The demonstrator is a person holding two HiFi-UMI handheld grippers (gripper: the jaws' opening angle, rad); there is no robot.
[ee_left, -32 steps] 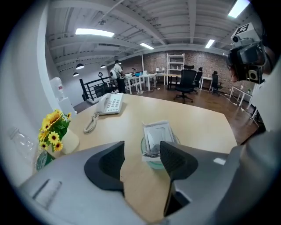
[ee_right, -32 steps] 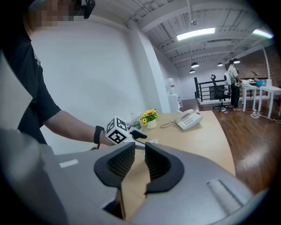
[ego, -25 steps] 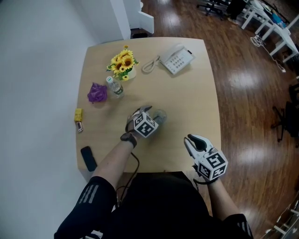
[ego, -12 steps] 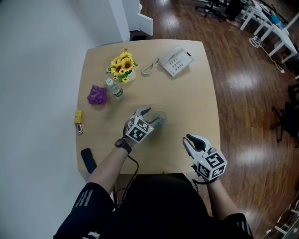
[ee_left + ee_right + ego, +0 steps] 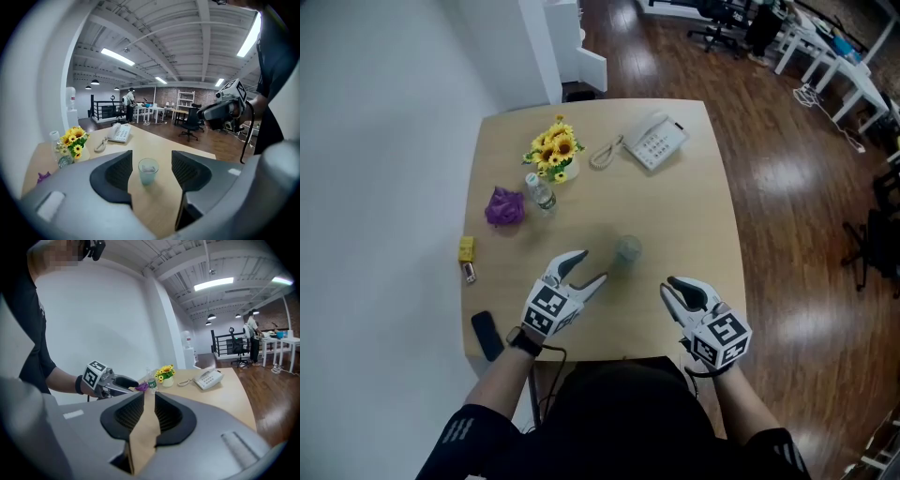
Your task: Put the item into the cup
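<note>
Pale wood topped the table (image 5: 684, 206), and the cup (image 5: 627, 248) stood upright on a bare stretch of it, clear-walled and touched by nothing. From the left gripper view a small pale item (image 5: 148, 167) seemed to lie inside the cup, though it was too small to name. I judged the drop done, or as good as done.

Left of the cup and nearer the person, the left gripper (image 5: 589, 267) pointed at it with jaws spread wide and nothing between the pads. The cup showed in the gap only because it stood farther on. Right of the cup and nearer the person, the right gripper (image 5: 673, 285) hovered with jaws set almost together. Only a thin slit of tabletop showed between them, and they pinched nothing.

The next move, to my eye, called for little. It needed a look to see that the item sat inside, and both grippers kept off the cup so it would not tip.

Beyond the cup to the left stood a bottle (image 5: 542, 192) and sunflowers (image 5: 553, 150), with a phone (image 5: 654, 142) almost straight beyond. Left of the cup lay a purple clump (image 5: 504, 206), and farther left a yellow block (image 5: 466, 248). A black slab (image 5: 485, 335) lay well to the cup's near left. A white wall rose on the cup's left side. Dark plank floor (image 5: 787, 187) spread to its right, with desks and chairs far beyond.
</note>
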